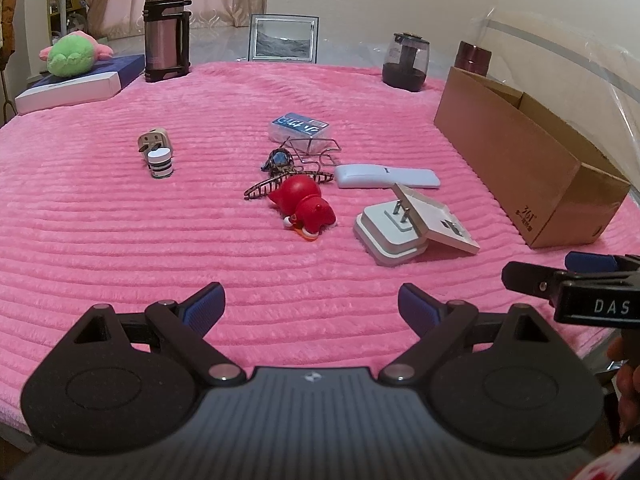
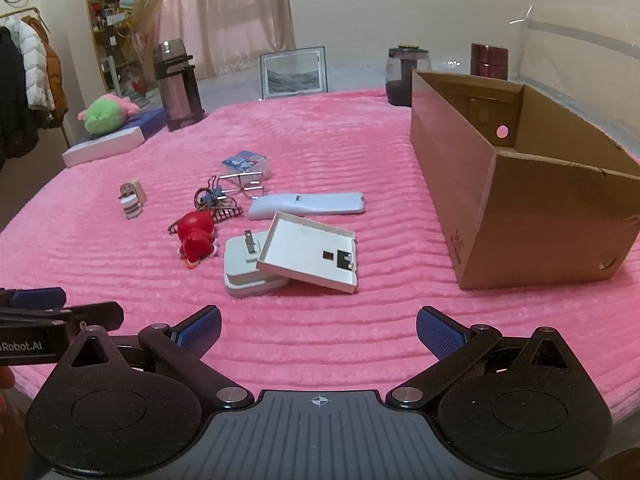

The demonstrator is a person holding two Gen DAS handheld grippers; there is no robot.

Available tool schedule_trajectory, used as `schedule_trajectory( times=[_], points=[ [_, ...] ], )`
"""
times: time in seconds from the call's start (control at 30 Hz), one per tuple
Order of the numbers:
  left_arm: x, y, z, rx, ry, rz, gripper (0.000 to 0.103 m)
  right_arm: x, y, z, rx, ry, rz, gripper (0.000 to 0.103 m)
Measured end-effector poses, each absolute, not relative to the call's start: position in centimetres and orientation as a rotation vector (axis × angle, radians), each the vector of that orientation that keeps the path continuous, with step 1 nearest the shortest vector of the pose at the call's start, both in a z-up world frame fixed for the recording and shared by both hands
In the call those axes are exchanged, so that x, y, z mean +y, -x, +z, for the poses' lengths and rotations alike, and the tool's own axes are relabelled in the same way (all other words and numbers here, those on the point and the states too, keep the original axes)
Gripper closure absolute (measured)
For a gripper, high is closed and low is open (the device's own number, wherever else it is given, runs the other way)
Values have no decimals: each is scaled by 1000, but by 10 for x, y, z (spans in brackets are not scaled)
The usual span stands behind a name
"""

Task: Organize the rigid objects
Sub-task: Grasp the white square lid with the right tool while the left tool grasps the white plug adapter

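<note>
1. Left wrist view shows the left gripper (image 1: 311, 306) low over the near edge of a worktop covered with a pink ribbed plush blanket (image 1: 120, 240); its jaws stand wide apart with nothing between them.
2. Right wrist view shows the right gripper (image 2: 318, 330) likewise over the near edge, jaws spread wide and empty; in the left view it appears at the right edge (image 1: 568, 280).
3. An open brown cardboard box (image 2: 520, 208) sits on the right side of the blanket, with nothing visible inside it.
4. Near the middle lies a white square plug adapter with two metal prongs (image 2: 248, 264), and a shallow white tray-like lid (image 2: 308, 256) leans tilted on its right side.
5. Just left of the adapter lies a red plastic toy figure (image 1: 304, 204) on its side, touching a brown tortoiseshell hair claw (image 1: 276, 178).
6. Beyond the lid lies a pale blue remote control (image 2: 308, 204); farther still are a bent wire puzzle (image 1: 312, 152) and a small clear case with a blue label (image 1: 300, 128).
7. Well to the left stand a beige travel plug (image 1: 150, 142) and, touching its near side, a small white ridged cylinder (image 1: 160, 164).
8. Along the far edge stand a steel thermos flask with a black handle (image 1: 166, 32), a framed grey picture (image 1: 284, 38), a dark glass jar (image 1: 404, 62) and a maroon canister (image 1: 474, 58).
9. At far left, a green and pink plush toy (image 1: 72, 56) rests on a flat blue and white box (image 1: 80, 84).
</note>
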State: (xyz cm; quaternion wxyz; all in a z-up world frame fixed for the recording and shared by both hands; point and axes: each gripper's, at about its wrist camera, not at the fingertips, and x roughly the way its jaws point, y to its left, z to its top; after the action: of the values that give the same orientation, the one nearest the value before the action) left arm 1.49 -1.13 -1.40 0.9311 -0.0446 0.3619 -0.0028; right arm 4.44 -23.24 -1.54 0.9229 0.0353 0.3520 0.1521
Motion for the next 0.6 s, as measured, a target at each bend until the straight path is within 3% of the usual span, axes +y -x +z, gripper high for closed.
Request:
schedule_trajectory(
  times=[0.6],
  points=[
    [1,-75,-37,743,76,-31,12,-219,-122,-46,762,-200,374,2]
  ],
)
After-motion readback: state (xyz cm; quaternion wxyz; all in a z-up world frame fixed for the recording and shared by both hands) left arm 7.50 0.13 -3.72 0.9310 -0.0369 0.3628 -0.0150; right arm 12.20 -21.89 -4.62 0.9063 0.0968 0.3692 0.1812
